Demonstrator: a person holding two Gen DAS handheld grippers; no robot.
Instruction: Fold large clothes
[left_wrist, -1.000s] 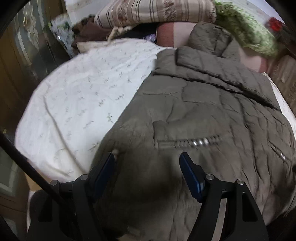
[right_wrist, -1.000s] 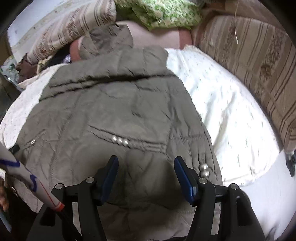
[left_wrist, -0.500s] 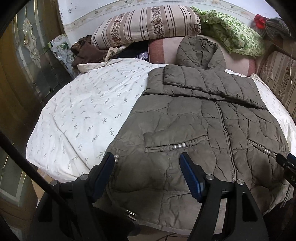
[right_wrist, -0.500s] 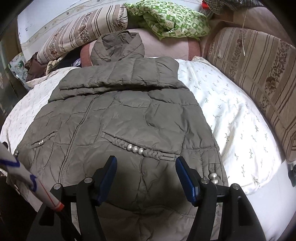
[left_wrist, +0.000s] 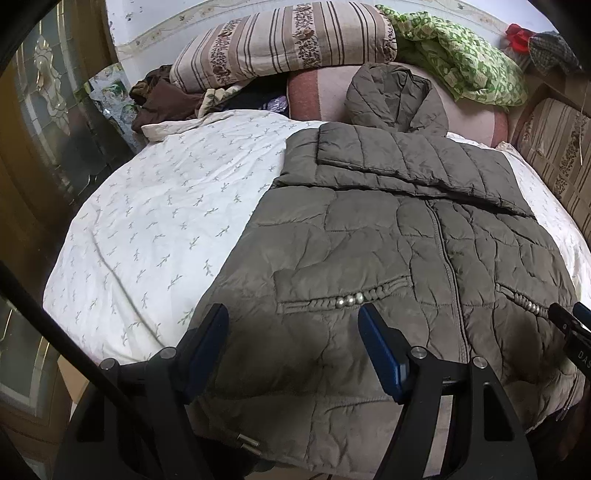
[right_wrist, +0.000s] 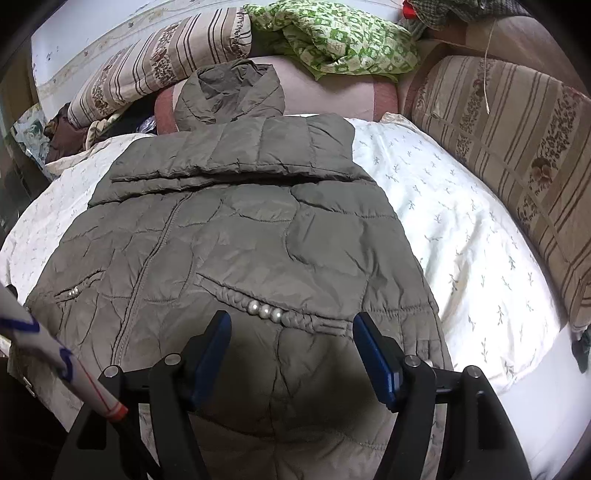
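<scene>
An olive quilted hooded jacket (left_wrist: 369, 236) (right_wrist: 240, 229) lies front-up on the bed. Its sleeve (left_wrist: 406, 162) is folded across the chest and its hood (left_wrist: 388, 96) rests at the far end. My left gripper (left_wrist: 291, 314) hovers open above the jacket's left hem, below the beaded pocket (left_wrist: 347, 301). My right gripper (right_wrist: 291, 319) hangs over the right hem near the other beaded pocket (right_wrist: 266, 312). Its jaws are opening with nothing between the pads, and its tip shows at the left wrist view's right edge (left_wrist: 569, 325).
The white leaf-print sheet (left_wrist: 166, 206) (right_wrist: 461, 229) lies bare on both sides of the jacket. At the head are a striped pillow (left_wrist: 284, 40), a green cloth (left_wrist: 458, 62) and a pink bolster (left_wrist: 317, 96). A striped cushion (right_wrist: 509, 147) lines the right side; a wooden door (left_wrist: 40, 92) stands left.
My left gripper has drawn back and up from the jacket, so more of the bed shows. The right view has also backed off a little. The jacket has not moved.
</scene>
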